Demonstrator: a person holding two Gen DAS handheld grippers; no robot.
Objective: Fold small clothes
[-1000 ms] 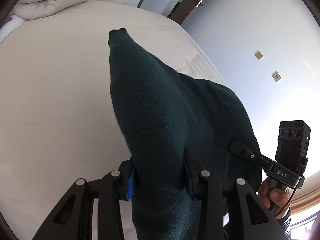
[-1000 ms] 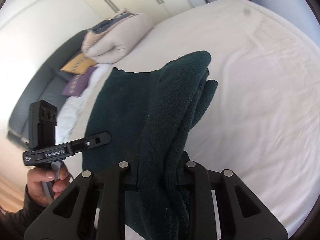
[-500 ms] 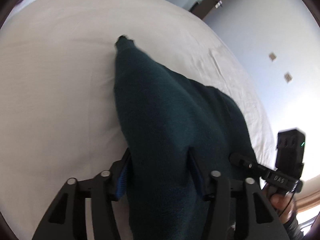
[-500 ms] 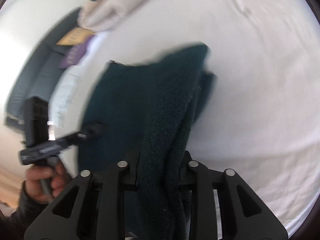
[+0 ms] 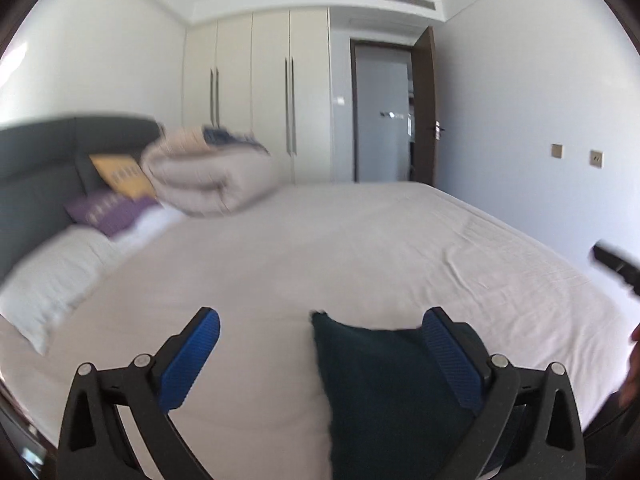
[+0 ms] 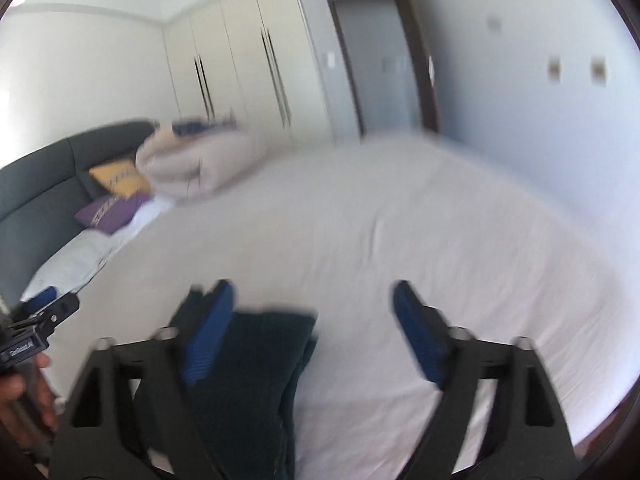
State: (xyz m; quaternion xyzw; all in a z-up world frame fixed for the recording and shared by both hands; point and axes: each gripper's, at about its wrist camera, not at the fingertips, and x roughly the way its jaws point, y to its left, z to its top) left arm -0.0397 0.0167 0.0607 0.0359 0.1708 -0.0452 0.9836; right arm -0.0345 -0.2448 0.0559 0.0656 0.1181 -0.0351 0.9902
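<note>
A dark green knitted garment [image 5: 384,392] lies on the white bed sheet [image 5: 340,248], low in both views and partly hidden behind the fingers. My left gripper [image 5: 320,320] has its jaws opening wide; the blue pads [image 5: 196,356] stand far apart and the garment lies below them, nearer the right pad, not pressed. My right gripper [image 6: 312,300] is likewise opening, and the garment [image 6: 256,364] lies by its left pad [image 6: 208,332], free of the grip. The right wrist view is blurred.
At the bed's far left are a rolled beige duvet [image 5: 212,180], a yellow cushion [image 5: 120,174], a purple cushion [image 5: 104,212] and white pillows [image 5: 52,280] against a grey headboard [image 5: 36,168]. Wardrobes [image 5: 256,92] and a doorway [image 5: 380,112] stand behind. Each gripper shows at the other view's edge.
Both grippers let go of the green garment, which dropped onto the sheet. Their jaws spread wide, and both tilted upward, so the room's far wall came into view.
</note>
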